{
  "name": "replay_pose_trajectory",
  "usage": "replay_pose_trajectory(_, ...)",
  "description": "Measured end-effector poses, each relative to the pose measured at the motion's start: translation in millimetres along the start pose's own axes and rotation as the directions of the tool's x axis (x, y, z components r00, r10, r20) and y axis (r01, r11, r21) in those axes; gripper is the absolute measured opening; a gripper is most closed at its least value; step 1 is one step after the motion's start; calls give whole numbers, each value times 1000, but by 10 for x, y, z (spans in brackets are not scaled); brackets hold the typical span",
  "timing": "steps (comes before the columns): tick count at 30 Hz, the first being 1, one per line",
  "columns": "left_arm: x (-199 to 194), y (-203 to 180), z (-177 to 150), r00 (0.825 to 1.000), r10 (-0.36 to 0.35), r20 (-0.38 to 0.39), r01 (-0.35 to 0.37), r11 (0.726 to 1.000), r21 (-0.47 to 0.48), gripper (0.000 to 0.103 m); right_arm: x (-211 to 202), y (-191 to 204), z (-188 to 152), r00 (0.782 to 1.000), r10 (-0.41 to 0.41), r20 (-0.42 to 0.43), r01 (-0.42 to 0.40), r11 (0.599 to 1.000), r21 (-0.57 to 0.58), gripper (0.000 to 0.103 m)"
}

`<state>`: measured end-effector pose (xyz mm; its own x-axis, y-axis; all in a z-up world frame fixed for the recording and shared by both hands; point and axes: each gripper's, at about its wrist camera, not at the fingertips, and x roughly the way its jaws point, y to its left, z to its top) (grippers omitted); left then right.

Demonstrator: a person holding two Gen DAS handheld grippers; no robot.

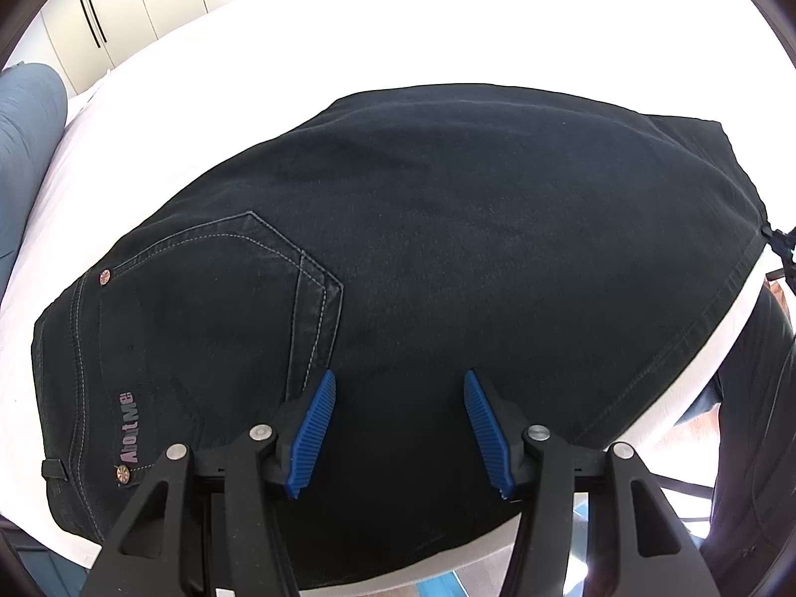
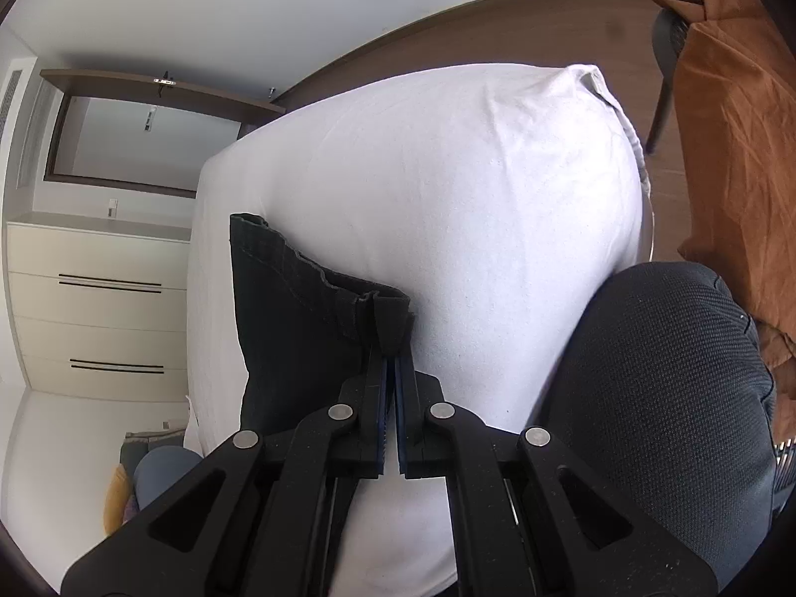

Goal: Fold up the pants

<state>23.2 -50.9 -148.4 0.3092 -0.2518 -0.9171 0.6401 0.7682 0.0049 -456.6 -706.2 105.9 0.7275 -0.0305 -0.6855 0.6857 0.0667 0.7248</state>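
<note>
Two grippers on black jeans (image 1: 447, 229) spread flat over white bed (image 1: 348, 25): left gripper (image 1: 399, 383) spread above seat beside back pocket (image 1: 224, 298), right gripper (image 2: 391, 348) pinching hem (image 2: 348, 293); probably heavy, limp denim, best taken by thick seams.

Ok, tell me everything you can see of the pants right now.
The pants are dark denim, near black, lying mostly flat on the white sheet. A back pocket shows pale stitching, copper rivets and "AboutMe" lettering. The left gripper hangs open above the fabric. The right gripper is shut on a corner of the hem, lifting it.
</note>
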Motion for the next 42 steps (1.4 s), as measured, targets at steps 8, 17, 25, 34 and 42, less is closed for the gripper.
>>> replay_pose_trajectory(8,100,94,-129,1000,-21,19,22,1000,-20,57,454,452,124,999,-49,-25,41,967,-252,1)
replay_pose_trajectory(17,126,222,-246,999,-30,37,31,999,-31,57,149,330,248,986,-168,22,169,964,-204,75)
replay_pose_trajectory(25,201,257,-258,999,-22,38,24,998,-52,58,221,1237,79,995,48,-85,-79,908,-412,55)
replay_pose_trajectory(34,179,342,-285,997,-52,50,57,993,-101,57,2074,1958,-79,943,-172,-284,-14,834,-552,24)
replay_pose_trajectory(42,167,491,-335,996,-59,68,67,989,-129,46,2487,2029,541,980,-110,-164,18,876,-482,0)
